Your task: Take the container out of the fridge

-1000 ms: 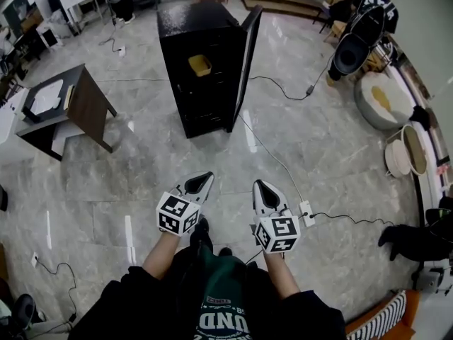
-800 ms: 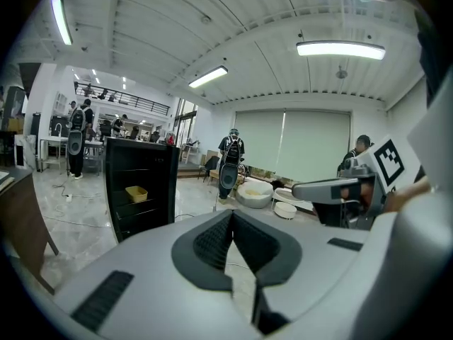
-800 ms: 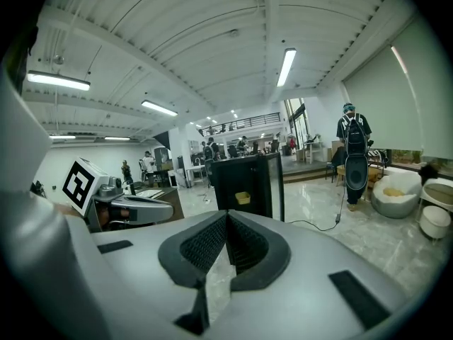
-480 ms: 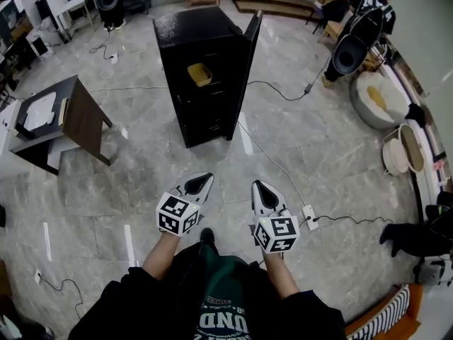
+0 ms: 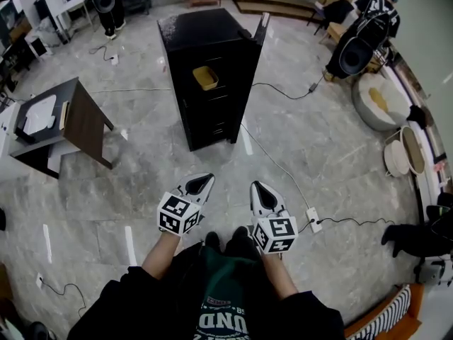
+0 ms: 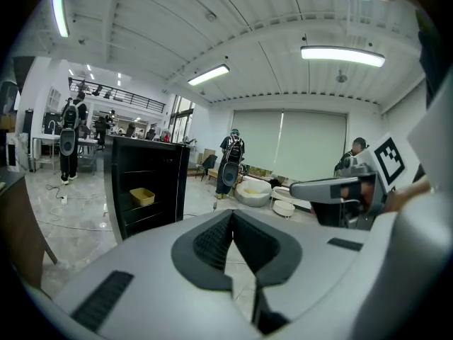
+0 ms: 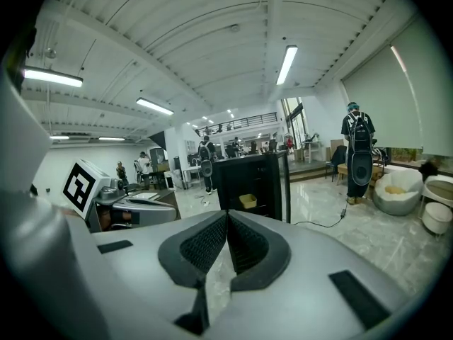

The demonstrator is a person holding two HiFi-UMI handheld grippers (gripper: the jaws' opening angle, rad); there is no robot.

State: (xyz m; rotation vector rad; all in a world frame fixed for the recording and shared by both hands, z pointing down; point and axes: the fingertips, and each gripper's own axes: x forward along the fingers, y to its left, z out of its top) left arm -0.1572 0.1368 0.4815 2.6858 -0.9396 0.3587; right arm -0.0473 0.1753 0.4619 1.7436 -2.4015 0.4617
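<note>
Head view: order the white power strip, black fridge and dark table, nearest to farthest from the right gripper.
From the right gripper:
1. White power strip, floor just right of it.
2. Black fridge, ahead, door open.
3. Dark table, far left.

Left tongs (image 5: 200, 183) and right tongs (image 5: 261, 193) side by side before the body, jaws together, empty.

Container (image 5: 205, 77) in fridge (image 5: 212, 41), straight ahead — desk (image 5: 78, 108) to its left, cable (image 5: 276, 163) right.
</note>
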